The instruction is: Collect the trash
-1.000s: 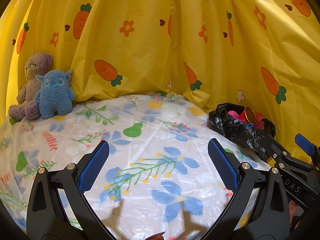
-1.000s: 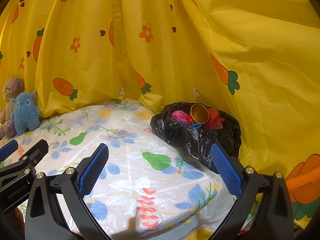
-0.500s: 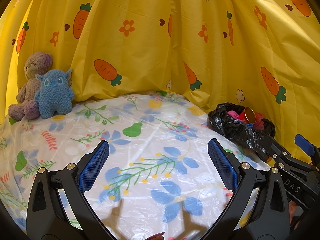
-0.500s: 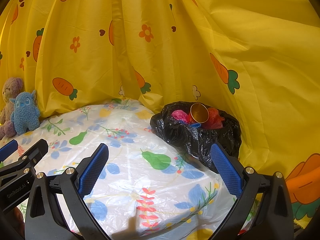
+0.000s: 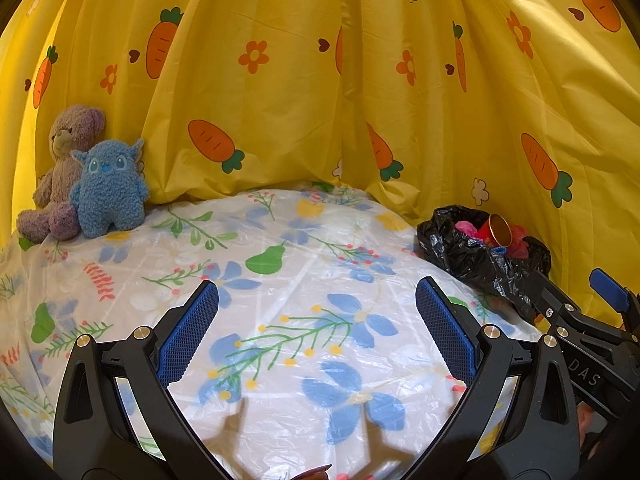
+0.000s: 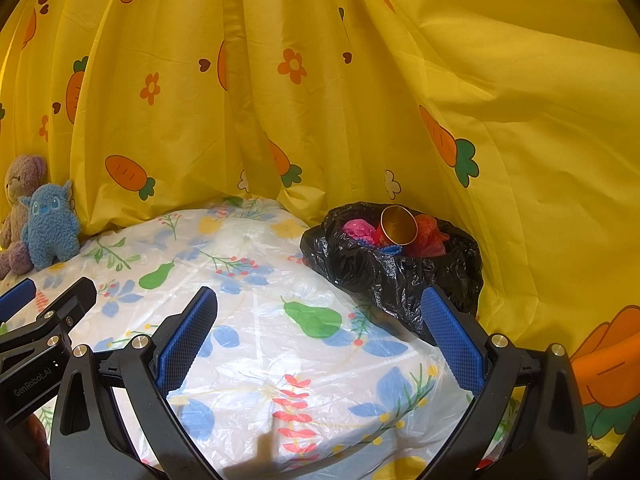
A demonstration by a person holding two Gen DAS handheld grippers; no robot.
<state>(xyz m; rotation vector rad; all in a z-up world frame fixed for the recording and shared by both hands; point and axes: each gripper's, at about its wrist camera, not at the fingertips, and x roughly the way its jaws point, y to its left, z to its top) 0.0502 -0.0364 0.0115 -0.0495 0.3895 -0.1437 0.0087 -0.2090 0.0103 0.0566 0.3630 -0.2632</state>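
Both your claws hang released and empty over the flowered tabletop (image 5: 280, 280): the left claw (image 5: 316, 328), and the right claw (image 6: 318, 334). The black trash bag (image 6: 396, 276) sits at the far right by the yellow curtain (image 6: 360, 100), holding a red cup (image 6: 398, 226) and crumpled wrappers (image 6: 356, 230).

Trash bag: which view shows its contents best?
Right wrist: the trash bag sits close, open mouth showing a gold-lined cup among pink and red scraps. Left wrist shows the bag smaller, at the right edge.
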